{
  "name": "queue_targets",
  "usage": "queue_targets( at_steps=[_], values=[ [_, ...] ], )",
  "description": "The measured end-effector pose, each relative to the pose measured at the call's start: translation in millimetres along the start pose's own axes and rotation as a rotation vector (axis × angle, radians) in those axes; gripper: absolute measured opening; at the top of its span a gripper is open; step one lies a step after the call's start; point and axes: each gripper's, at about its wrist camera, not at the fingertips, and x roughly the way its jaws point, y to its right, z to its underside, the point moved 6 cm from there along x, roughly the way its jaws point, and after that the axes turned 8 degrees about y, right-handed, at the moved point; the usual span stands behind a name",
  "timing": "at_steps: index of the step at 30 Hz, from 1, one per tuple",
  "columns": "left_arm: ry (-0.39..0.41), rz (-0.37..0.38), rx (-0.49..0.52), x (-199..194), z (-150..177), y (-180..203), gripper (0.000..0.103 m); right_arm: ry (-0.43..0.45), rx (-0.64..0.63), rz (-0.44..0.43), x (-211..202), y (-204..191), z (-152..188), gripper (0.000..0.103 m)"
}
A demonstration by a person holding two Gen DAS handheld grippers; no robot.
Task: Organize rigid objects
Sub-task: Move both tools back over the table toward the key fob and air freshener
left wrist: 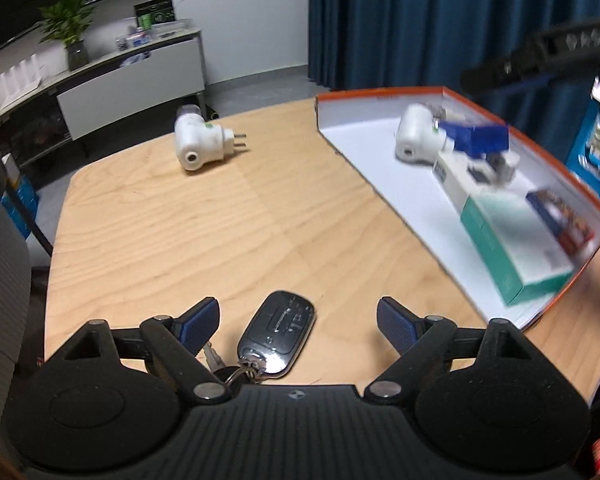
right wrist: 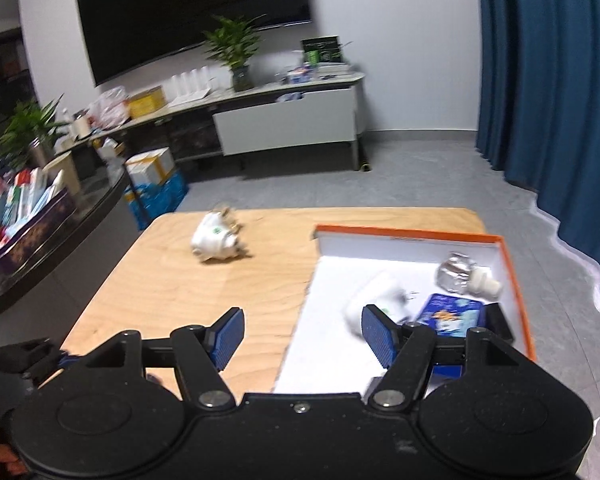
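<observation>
A black car key fob (left wrist: 278, 334) with a key ring lies on the wooden table (left wrist: 180, 240), between the fingers of my left gripper (left wrist: 298, 320); the jaws stand wide and the pads do not touch it. A white plug adapter (left wrist: 198, 140) (right wrist: 216, 240) lies alone toward the table's far side. An orange-rimmed box (left wrist: 380, 94) (right wrist: 408, 234) on the right holds another white plug (left wrist: 414, 136), a blue box (left wrist: 480, 138) (right wrist: 448, 316), a teal-and-white carton (left wrist: 512, 240) and a foil-wrapped piece (right wrist: 456, 272). My right gripper (right wrist: 304, 338) hovers open over the box's left wall, nothing between its fingers.
Beyond the table stand a low white cabinet (right wrist: 288, 120) with a potted plant (right wrist: 236, 52) and a wall screen (right wrist: 188, 12). A blue curtain (right wrist: 548, 80) hangs on the right. A dark curved counter (right wrist: 60, 240) with a full basket flanks the table's left.
</observation>
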Motion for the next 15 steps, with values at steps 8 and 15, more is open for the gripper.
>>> queue_targets(
  at_steps=[8, 15],
  values=[
    [-0.038, 0.048, 0.011, 1.0, 26.7, -25.5, 0.060, 0.002, -0.039, -0.006, 1.4, -18.0, -3.1, 0.078],
    [-0.005, -0.021, -0.107, 1.2, 23.5, -47.9, 0.036, -0.016, -0.055, -0.027, 26.8, -36.3, -7.9, 0.078]
  ],
)
